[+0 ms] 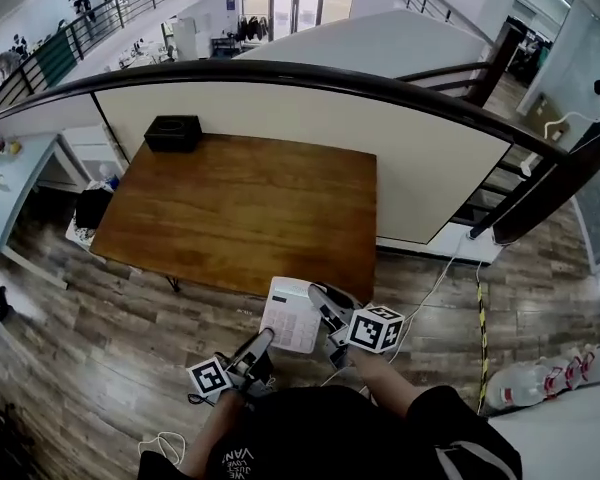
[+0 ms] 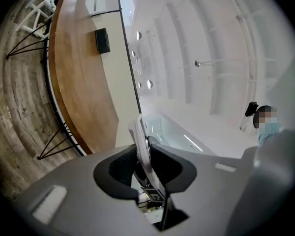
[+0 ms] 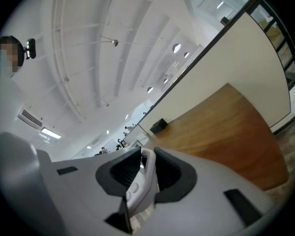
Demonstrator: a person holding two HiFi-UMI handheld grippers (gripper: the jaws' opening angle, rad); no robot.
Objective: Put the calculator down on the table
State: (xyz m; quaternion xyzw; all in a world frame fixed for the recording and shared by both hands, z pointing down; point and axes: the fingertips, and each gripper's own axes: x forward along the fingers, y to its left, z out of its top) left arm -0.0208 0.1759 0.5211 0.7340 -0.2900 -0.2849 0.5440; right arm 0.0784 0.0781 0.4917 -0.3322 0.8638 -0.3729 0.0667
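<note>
**Item: calculator [image 1: 292, 315].** White, flat, keys facing up in the head view.

**Location:** in the air, carried between both claws above the plank floor [image 1: 100, 328], on the person's side of the tabletop [image 1: 240, 208]. In the head view its far end meets the tabletop's near edge. Whether it already hangs over the wood or stops just short cannot be told.

**Left claw [image 1: 263, 340]:** jaws drawn in to a narrow gap and closed on the calculator's left side. The left gripper view shows the thin white body edge-on, gripped between the dark jaws.

**Right claw [image 1: 325, 313]:** jaws likewise narrow and closed on the right side. The right gripper view shows the white casing between them, with rounded keys visible below.

**Tabletop:** brown wood, set against a cream panel [image 1: 280, 128] under a dark railing [image 1: 310, 73]. It carries one small black box [image 1: 173, 132] at the far left corner, well apart from the calculator. The rest of the surface is bare wood.

**Task status (judged):**
- Done: the calculator is secured in a two-sided hold and has been brought up to the tabletop's near edge.
- Not yet done: the calculator does not rest on the wood.
- Left to do: carry it over the bare surface, lower it flat until it touches, then part both sets of jaws and draw the claws away.
- Stage: roughly midway, at the approach.
</note>
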